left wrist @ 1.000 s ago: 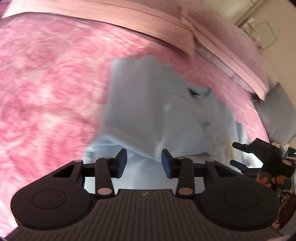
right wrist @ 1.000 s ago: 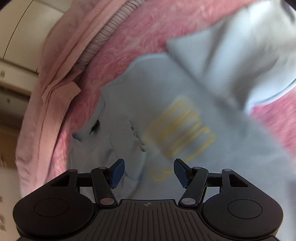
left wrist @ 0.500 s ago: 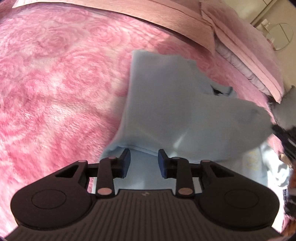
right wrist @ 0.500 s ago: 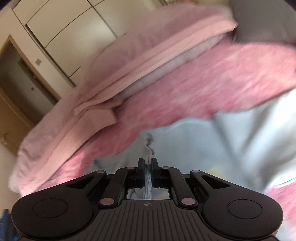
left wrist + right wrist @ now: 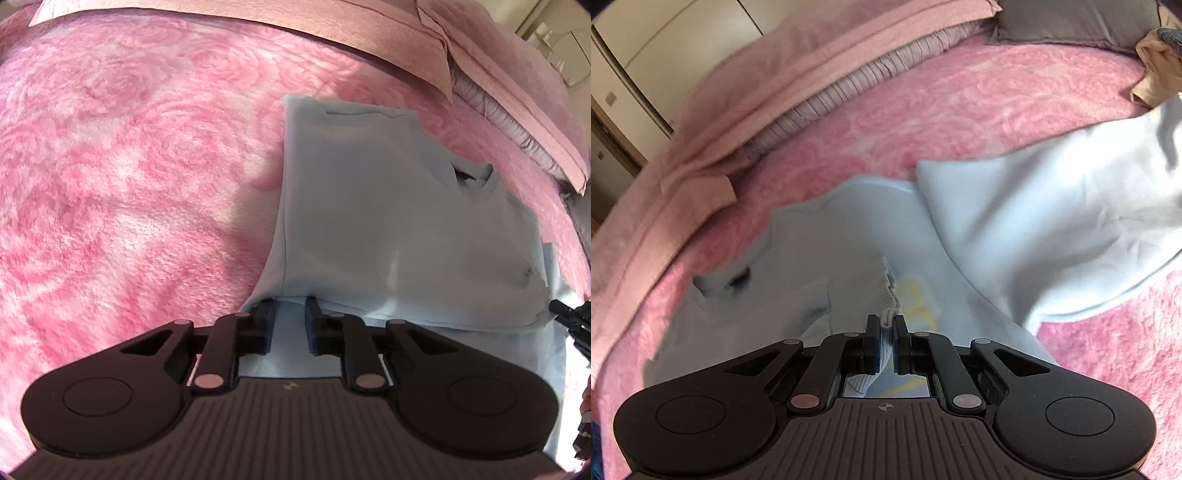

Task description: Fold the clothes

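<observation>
The blanket (image 5: 140, 177) on the bed is thick pink plush, fuzzy, with a raised rose pattern. The pale blue sweatshirt (image 5: 388, 229) is soft, matt knit cloth; its cuff (image 5: 882, 295) is ribbed. The folded pink sheet (image 5: 746, 122) looks smooth and matt. The right hand-held gripper (image 5: 885, 345) and left hand-held gripper (image 5: 289, 325) are matt black plastic with ridged bases and dull metal rivets.

Bright daylight; sunlit patch, soft shadows on fluffy pink rose-patterned blanket (image 5: 129, 184). Fisheye bending, dark vignette at corners. Right-wrist view slightly motion-blurred.
</observation>
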